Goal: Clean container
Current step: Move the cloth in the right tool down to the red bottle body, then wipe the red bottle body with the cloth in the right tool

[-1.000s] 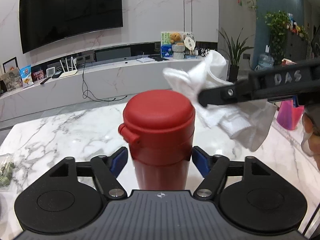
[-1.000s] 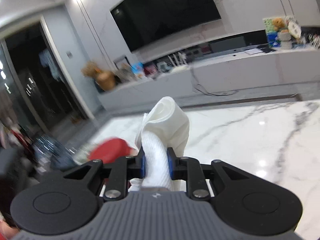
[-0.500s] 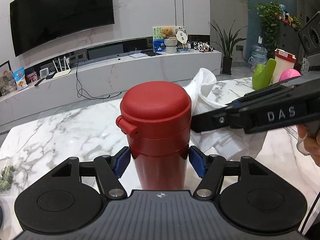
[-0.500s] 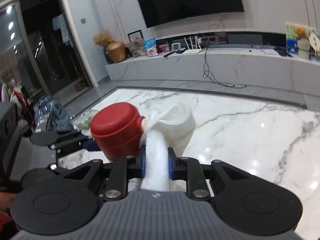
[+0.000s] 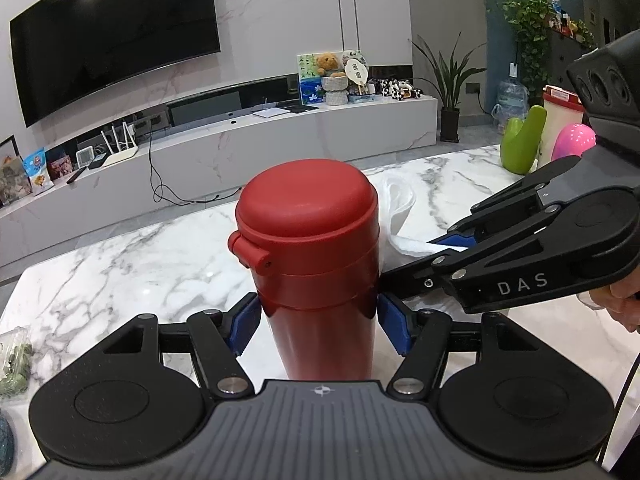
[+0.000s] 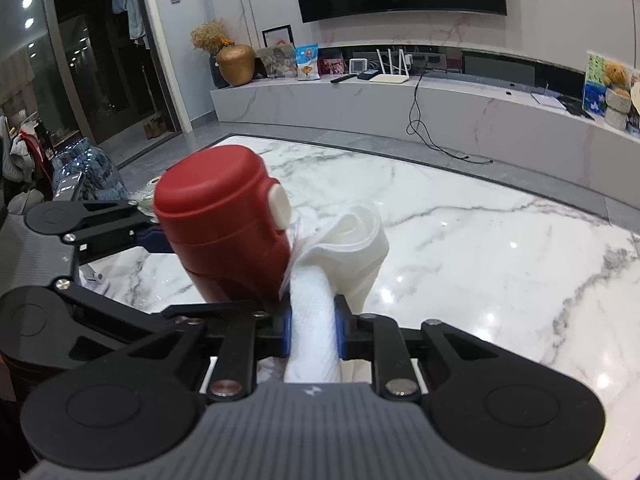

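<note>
A red flask (image 5: 312, 264) with a domed lid stands upright on the white marble table (image 5: 120, 272). My left gripper (image 5: 319, 322) is shut on its body just below the lid, both blue pads pressing its sides. From the right, my right gripper (image 5: 452, 246) reaches in, shut on a bunched white cloth (image 5: 398, 208). In the right wrist view the cloth (image 6: 352, 240) bulges out of the right gripper (image 6: 312, 328) and touches the flask (image 6: 224, 216) below its white button. One of the left gripper's fingers (image 6: 104, 220) shows behind the flask.
At the table's far right stand a green vase (image 5: 520, 144), a pink egg shape (image 5: 574, 140) and a white jar with a red lid (image 5: 560, 116). A bag of greens (image 5: 14, 364) lies at the left edge. A hand (image 5: 624, 300) holds the right gripper.
The left jaws closed onto the flask. The right gripper came down and in with the cloth, from up beside the lid to against the flask's side, and rolled.
</note>
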Demonstrator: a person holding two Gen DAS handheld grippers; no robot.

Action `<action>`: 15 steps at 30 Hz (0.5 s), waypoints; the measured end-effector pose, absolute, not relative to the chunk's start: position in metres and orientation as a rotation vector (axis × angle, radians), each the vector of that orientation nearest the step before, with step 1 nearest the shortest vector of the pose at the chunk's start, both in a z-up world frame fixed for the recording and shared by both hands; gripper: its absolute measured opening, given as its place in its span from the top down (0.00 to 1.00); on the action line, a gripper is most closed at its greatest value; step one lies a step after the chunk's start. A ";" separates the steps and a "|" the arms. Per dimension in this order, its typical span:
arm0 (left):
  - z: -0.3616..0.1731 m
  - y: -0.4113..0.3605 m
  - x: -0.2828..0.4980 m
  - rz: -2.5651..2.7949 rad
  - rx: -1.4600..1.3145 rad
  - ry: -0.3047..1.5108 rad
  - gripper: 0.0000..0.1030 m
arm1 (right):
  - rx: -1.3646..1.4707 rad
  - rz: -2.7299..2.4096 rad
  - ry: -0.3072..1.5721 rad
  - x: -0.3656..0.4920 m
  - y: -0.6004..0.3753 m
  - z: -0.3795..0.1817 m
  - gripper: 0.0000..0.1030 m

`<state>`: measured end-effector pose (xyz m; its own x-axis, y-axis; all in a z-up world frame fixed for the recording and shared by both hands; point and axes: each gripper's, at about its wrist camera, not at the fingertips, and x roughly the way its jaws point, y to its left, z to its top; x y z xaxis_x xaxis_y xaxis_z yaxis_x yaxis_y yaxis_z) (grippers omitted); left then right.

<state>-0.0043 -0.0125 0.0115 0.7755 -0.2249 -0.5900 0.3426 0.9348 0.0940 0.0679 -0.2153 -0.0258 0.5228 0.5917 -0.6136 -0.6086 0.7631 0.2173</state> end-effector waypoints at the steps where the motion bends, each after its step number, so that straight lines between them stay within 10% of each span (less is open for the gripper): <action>1: 0.012 -0.013 -0.005 -0.310 0.202 0.612 0.39 | -0.006 0.711 0.730 0.069 -0.217 -0.027 0.77; 11: 0.018 -0.006 -0.009 -0.323 0.169 0.608 0.39 | -0.207 0.613 0.886 0.074 -0.209 -0.060 0.75; 15: 0.019 -0.006 -0.008 -0.316 0.167 0.606 0.39 | -0.239 0.615 0.925 0.073 -0.210 -0.073 0.54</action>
